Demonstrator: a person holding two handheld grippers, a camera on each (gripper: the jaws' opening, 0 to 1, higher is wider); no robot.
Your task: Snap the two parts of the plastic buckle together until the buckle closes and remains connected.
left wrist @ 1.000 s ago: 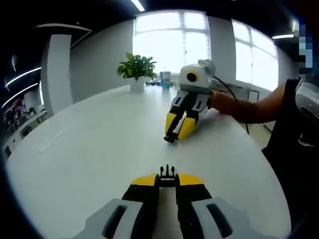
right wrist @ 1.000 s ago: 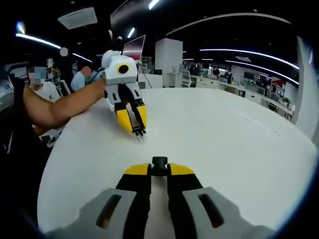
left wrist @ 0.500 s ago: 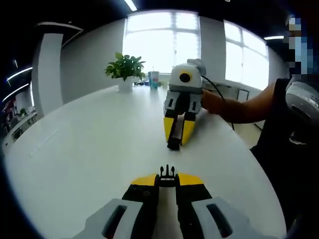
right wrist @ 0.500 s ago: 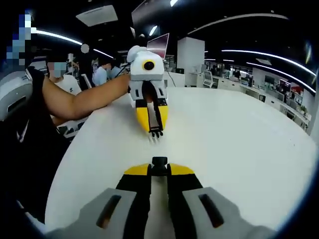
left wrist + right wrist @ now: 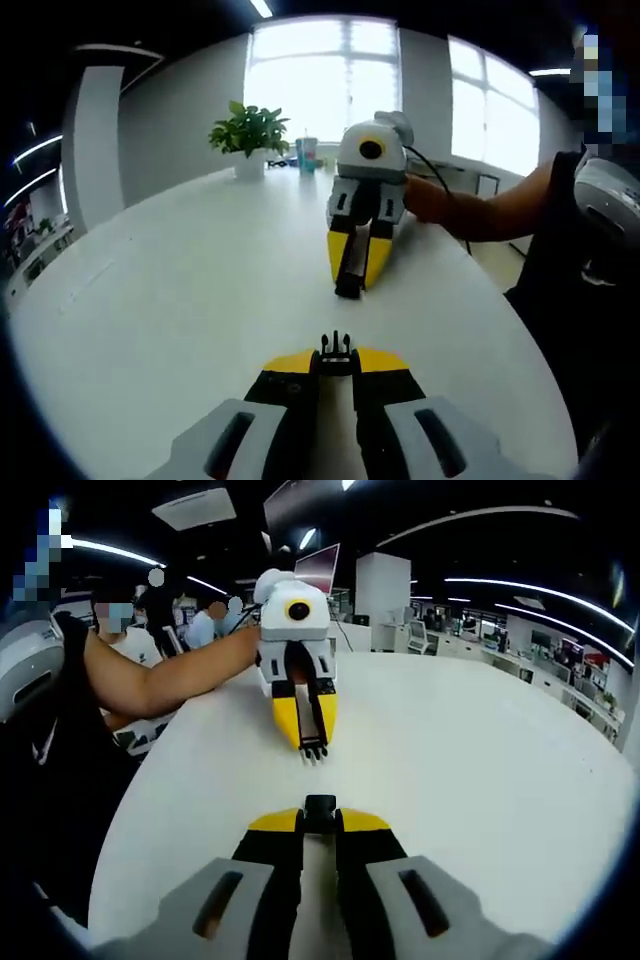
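Left gripper point(image 5: 336, 362) clamps the pronged buckle half point(image 5: 336, 347) at its tips; right gripper point(image 5: 319, 820) likewise grips the socket half point(image 5: 320, 806). Facing, apart, above the table point(image 5: 180, 300). Alignment step; next, push straight together.

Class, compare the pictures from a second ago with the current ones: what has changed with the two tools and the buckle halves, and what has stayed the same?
The tools have turned to face each other head-on and drawn slightly closer. The left tool stays shut on the pronged buckle half, the right tool on the socket half. The halves remain apart above the white table; nothing was let go.
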